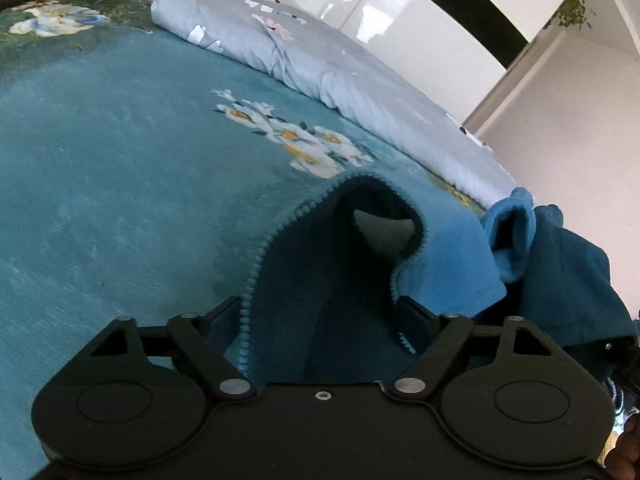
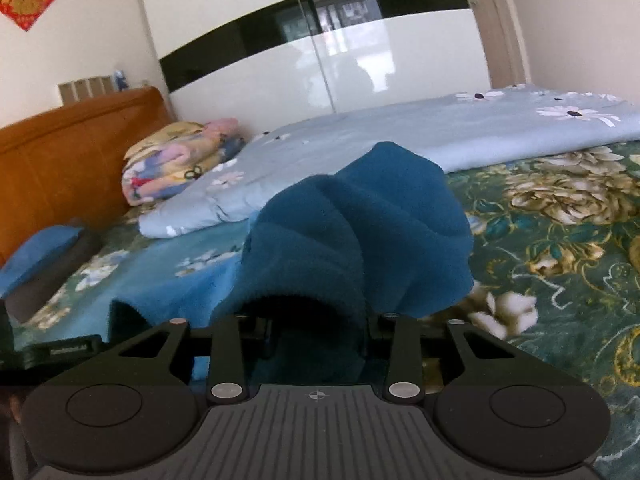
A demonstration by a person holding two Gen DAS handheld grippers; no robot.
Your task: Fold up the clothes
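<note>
Teal fleece [image 1: 304,280] fills the middle of both views — a zippered garment, its zipper teeth [image 1: 256,264] running up one open edge, bunched and lifted just above the bed [image 1: 100,184]. The left gripper [image 1: 324,308] has the zipper edge gathered between its fingers, clamped on the cloth near the collar opening. The right gripper [image 2: 318,324] grips another thick fold of the same fleece [image 2: 360,232], which bulges up and hides its fingertips. Part of the garment trails down onto the bedspread [image 2: 560,240] toward the near edge of the bed. Further in lies a pale blue quilt [image 1: 320,60] with daisy prints, stretched along the far edge. A folded floral blanket [image 2: 176,160] sits at the head corner, against the orange headboard [image 2: 72,160]. Behind stands a glossy white wardrobe [image 2: 320,60].
</note>
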